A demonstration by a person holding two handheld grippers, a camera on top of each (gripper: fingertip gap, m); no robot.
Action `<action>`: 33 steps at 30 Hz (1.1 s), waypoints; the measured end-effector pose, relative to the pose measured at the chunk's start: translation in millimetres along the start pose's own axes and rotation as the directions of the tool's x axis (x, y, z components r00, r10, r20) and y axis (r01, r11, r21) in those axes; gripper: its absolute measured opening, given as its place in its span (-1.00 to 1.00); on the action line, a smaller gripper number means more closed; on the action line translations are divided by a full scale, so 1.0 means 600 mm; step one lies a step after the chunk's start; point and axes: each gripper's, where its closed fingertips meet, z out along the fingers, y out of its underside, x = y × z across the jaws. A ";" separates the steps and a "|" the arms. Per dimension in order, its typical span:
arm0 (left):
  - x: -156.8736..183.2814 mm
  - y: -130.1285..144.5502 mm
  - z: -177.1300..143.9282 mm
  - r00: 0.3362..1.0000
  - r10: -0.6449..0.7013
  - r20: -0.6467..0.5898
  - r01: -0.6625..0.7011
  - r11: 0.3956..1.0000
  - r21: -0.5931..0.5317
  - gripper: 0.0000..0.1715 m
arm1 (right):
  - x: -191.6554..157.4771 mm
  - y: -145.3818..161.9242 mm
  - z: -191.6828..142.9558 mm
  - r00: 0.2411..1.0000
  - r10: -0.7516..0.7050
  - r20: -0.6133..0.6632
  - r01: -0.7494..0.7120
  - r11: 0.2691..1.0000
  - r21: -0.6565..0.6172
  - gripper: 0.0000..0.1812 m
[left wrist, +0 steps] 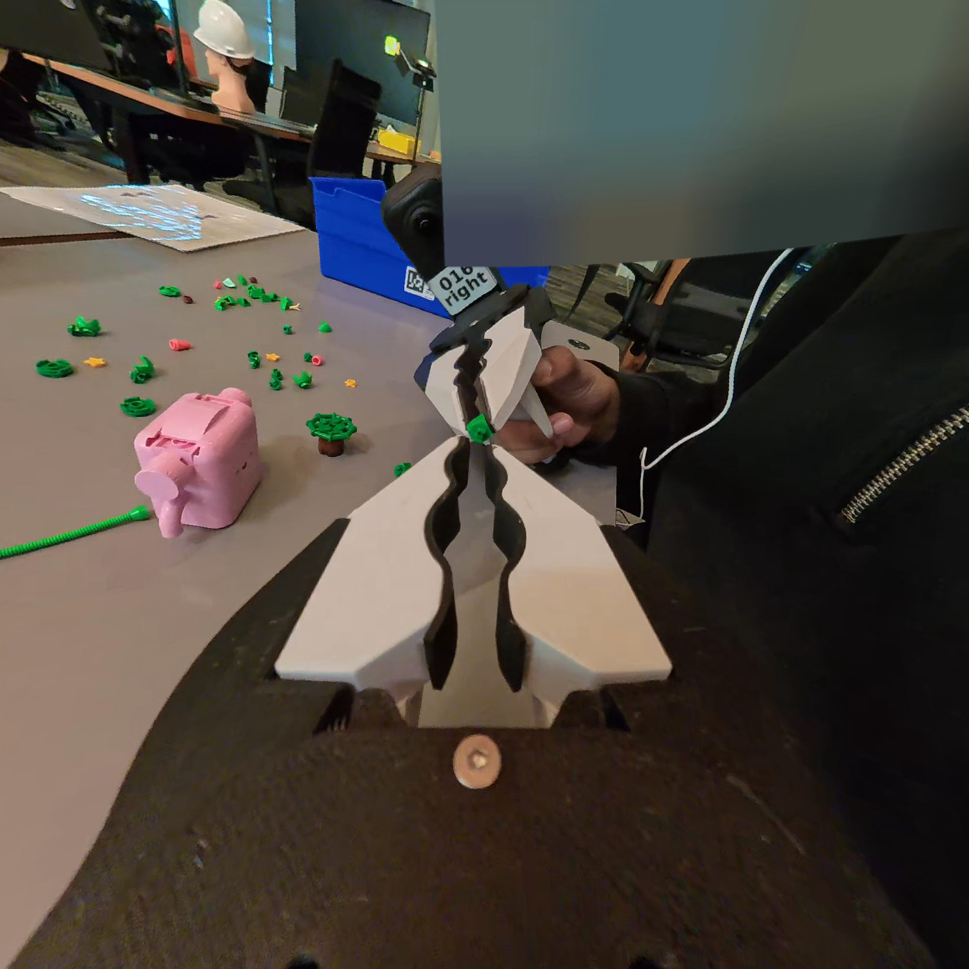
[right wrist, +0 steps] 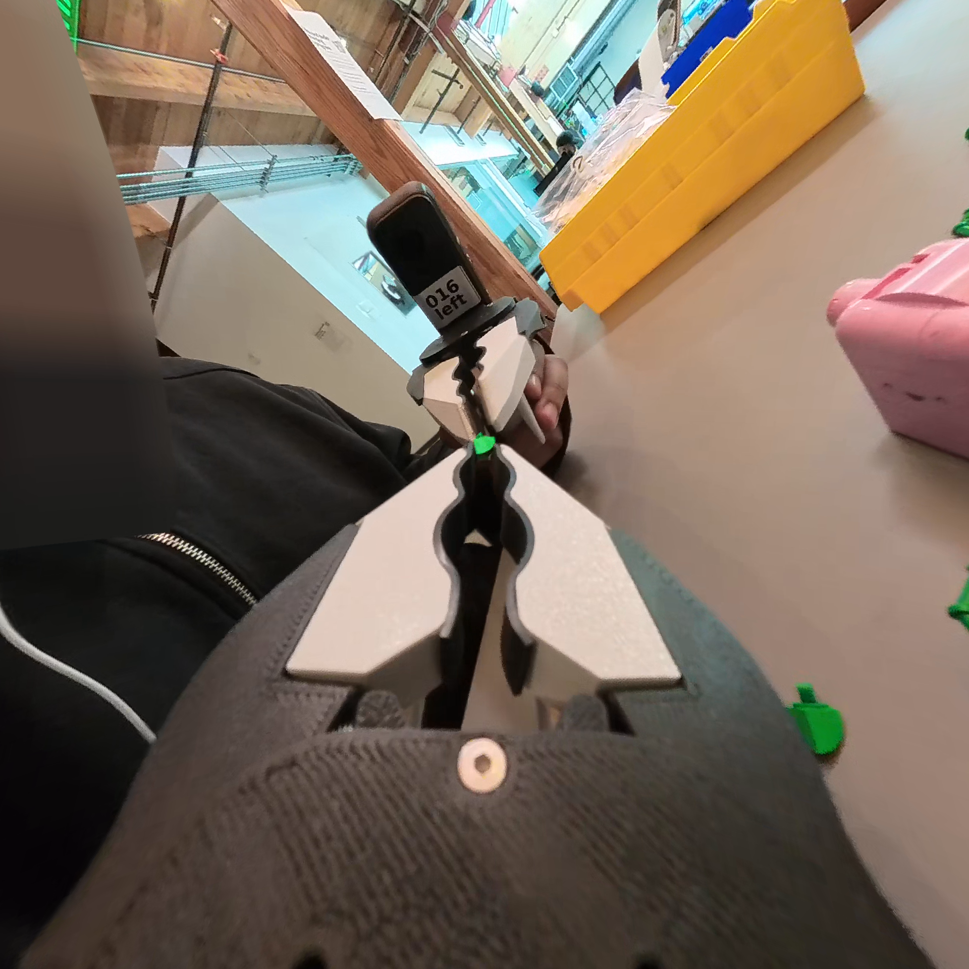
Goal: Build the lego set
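Note:
A small green lego piece (left wrist: 480,429) sits where my two grippers meet tip to tip, held above the table's near edge. My right gripper (left wrist: 478,419) comes in from the far side and is shut on it. My left gripper (left wrist: 476,448) has its jaws drawn in narrow, with the tips closed on the piece's lower end. In the right wrist view the same piece (right wrist: 483,445) pokes out of my right gripper (right wrist: 482,456), and my left gripper (right wrist: 480,431) meets it from the other side. A built green tree on a brown trunk (left wrist: 331,430) stands on the table.
A pink pig-shaped box (left wrist: 196,461) also shows in the right wrist view (right wrist: 907,367). Several loose green pieces (left wrist: 251,299) and a green ribbed stem (left wrist: 68,535) lie about. A blue bin (left wrist: 367,246), a yellow bin (right wrist: 697,173) and a paper sheet (left wrist: 152,212) stand farther back. The grippers are tip to tip, or close to it.

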 end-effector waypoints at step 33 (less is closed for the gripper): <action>0.008 0.023 0.018 0.925 0.355 0.132 -0.336 0.930 -0.149 -1.00 | 0.005 0.023 -0.004 0.930 0.349 0.117 -0.341 0.936 -0.086 -0.97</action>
